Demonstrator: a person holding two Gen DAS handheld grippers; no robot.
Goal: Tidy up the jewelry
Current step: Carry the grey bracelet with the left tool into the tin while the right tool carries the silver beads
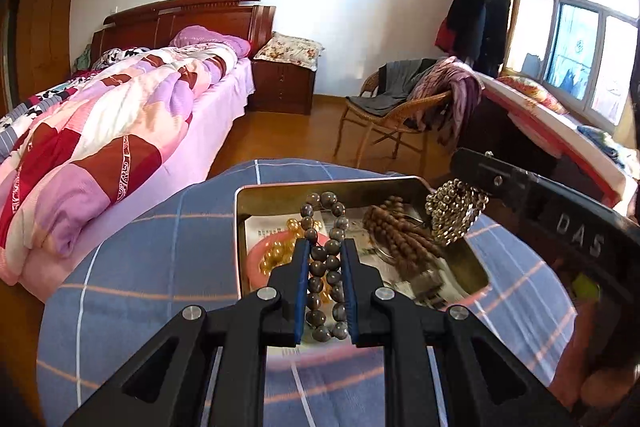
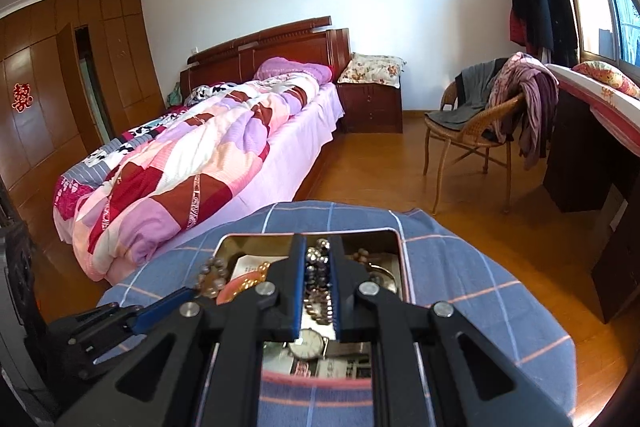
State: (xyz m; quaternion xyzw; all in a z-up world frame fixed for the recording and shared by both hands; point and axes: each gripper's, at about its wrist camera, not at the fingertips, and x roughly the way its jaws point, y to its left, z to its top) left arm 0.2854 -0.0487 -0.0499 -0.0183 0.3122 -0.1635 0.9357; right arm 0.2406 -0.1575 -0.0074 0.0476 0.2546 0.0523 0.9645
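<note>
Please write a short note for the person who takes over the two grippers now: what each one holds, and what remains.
Left gripper: shut on the grey bead bracelet, over the tin box.
Right gripper: shut on the metallic bead bracelet, also over the box.
Inside the box: brown bead strand, amber beads, wristwatch.
Done: both bracelets gripped. Left: place them, then sort the rest.

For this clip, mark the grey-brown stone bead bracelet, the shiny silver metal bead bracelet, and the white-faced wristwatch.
Grey-brown stone bead bracelet [image 1: 326,279]: left wrist view, on beads between the pads.
Shiny silver metal bead bracelet [image 1: 454,213]: left wrist view, on the hanging bead cluster.
White-faced wristwatch [image 2: 309,343]: right wrist view, on the dial.
</note>
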